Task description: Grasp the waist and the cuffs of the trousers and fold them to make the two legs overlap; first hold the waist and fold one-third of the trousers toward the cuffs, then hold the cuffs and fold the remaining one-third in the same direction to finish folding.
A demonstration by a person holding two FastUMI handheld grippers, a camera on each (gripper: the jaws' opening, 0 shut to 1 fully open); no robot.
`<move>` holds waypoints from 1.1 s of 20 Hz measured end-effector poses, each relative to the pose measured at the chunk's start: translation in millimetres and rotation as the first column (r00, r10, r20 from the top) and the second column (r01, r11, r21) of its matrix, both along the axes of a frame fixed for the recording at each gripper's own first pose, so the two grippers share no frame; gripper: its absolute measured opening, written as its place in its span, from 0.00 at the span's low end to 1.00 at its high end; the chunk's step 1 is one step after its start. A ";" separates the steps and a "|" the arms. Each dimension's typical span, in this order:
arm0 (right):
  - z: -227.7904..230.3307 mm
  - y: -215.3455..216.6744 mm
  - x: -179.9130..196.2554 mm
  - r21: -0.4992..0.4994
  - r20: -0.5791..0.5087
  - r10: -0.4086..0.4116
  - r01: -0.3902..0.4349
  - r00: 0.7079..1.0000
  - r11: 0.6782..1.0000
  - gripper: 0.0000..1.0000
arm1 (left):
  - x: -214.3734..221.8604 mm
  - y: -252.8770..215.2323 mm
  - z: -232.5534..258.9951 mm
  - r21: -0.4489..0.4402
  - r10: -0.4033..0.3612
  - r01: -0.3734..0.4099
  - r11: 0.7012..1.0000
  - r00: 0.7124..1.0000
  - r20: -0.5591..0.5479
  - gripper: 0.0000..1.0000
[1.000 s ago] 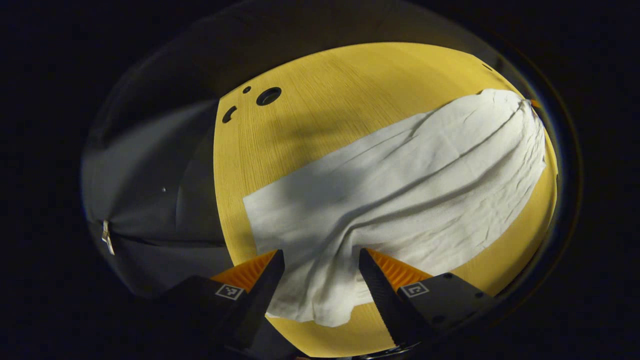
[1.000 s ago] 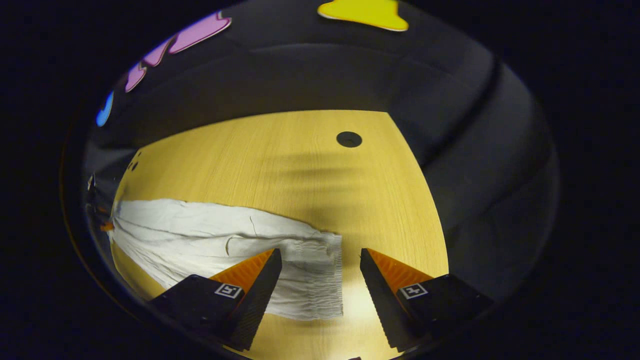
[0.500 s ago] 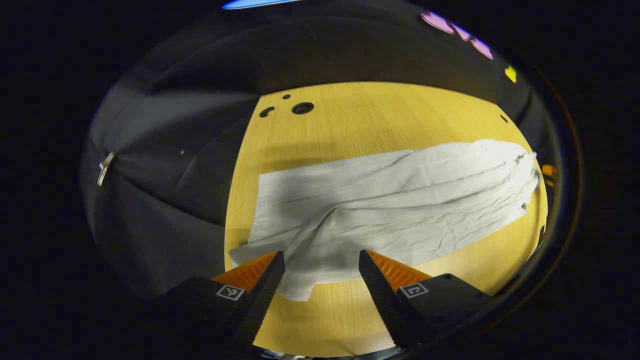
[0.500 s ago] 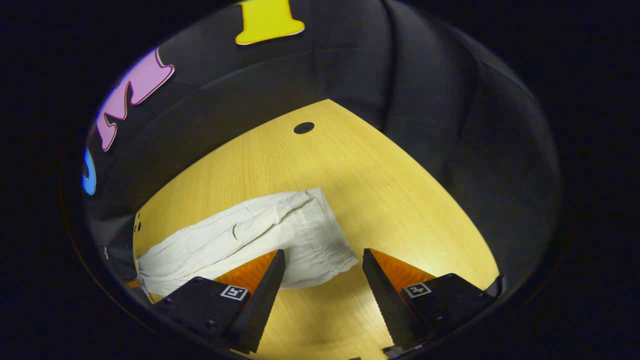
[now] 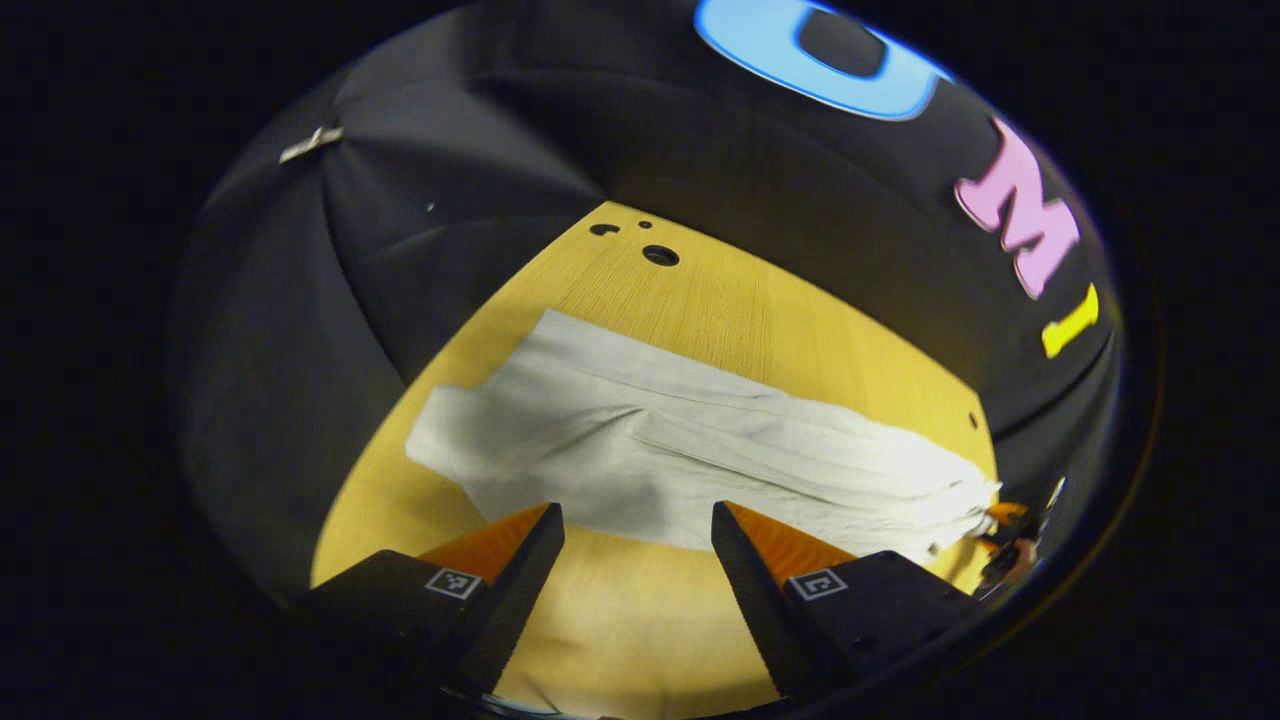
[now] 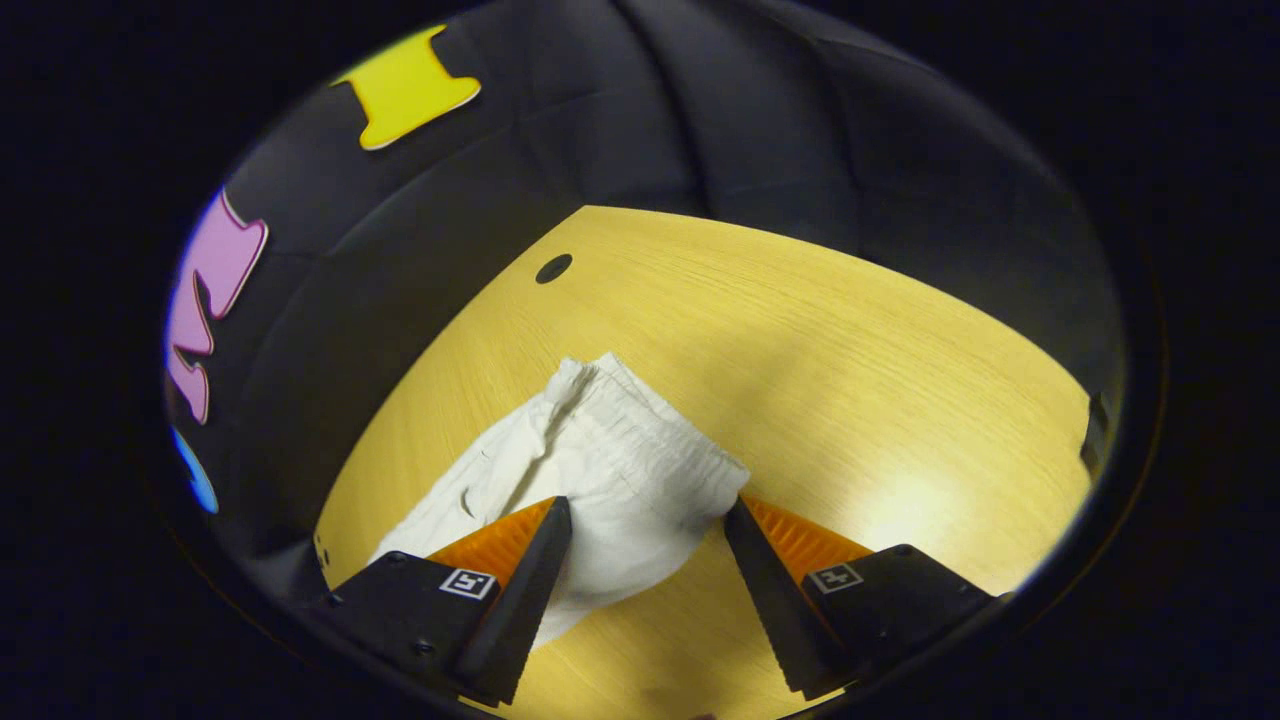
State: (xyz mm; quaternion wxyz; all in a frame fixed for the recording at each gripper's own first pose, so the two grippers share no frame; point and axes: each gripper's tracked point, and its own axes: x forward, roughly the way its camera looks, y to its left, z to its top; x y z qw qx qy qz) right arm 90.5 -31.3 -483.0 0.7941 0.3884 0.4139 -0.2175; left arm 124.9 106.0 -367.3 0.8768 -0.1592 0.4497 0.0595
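White trousers (image 5: 690, 455) lie flat on the yellow wooden table (image 5: 620, 630), stretched from the cuffs at the left to the waist at the right of the left gripper view. My left gripper (image 5: 638, 535) hangs open just in front of the near edge of the legs, with nothing between its fingers. In the right gripper view the gathered elastic waist (image 6: 640, 440) of the trousers (image 6: 560, 480) points toward me. My right gripper (image 6: 648, 530) stands open over the waist end, its fingers either side of the cloth without pressing it. The other gripper (image 5: 1005, 545) shows small at the waist end.
Round holes (image 5: 660, 255) pierce the table near the far left corner, and another hole (image 6: 553, 268) lies beyond the waist. Black cloth walls close in around the table (image 6: 850, 330). Bare wood spreads to the right of the waist.
Both grippers have drawn back and swung round; the trousers now lie farther off in the left gripper view. The lifted cuff fold near the left gripper has dropped flat on the table.
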 end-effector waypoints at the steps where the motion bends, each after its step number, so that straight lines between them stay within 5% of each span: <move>1: 1.7 2.9 3.5 0.048 0.016 -0.062 0.061 0.998 0.997 0.96 | -3.1 -1.2 -7.9 -0.050 0.048 -0.048 0.998 0.999 0.005 0.95; 5: 3.3 2.3 8.9 0.140 0.024 -0.215 0.210 0.976 0.968 0.96 | -10.0 4.0 -17.5 -0.194 0.199 -0.195 0.962 0.980 0.002 0.96; 9: -11.4 -7.6 -3.3 0.059 -0.093 -0.264 0.270 0.960 0.961 0.86 | -12.0 11.2 -32.1 -0.259 0.300 -0.297 0.919 0.954 -0.029 0.92; 12: -12.3 -9.6 -5.6 0.023 -0.114 -0.280 0.284 0.953 0.958 0.31 | -8.1 14.6 -39.7 -0.281 0.344 -0.344 0.896 0.938 -0.048 0.92; 14: -15.0 -9.3 -3.4 0.021 -0.119 -0.285 0.289 0.951 0.957 0.14 | -3.9 14.4 -51.9 -0.287 0.386 -0.390 0.875 0.919 -0.074 0.92; 22: -14.9 -8.5 -4.1 0.051 -0.107 -0.248 0.254 0.963 0.966 0.14 | 47.4 29.7 -59.1 -0.355 0.567 -0.563 0.747 0.817 -0.103 0.92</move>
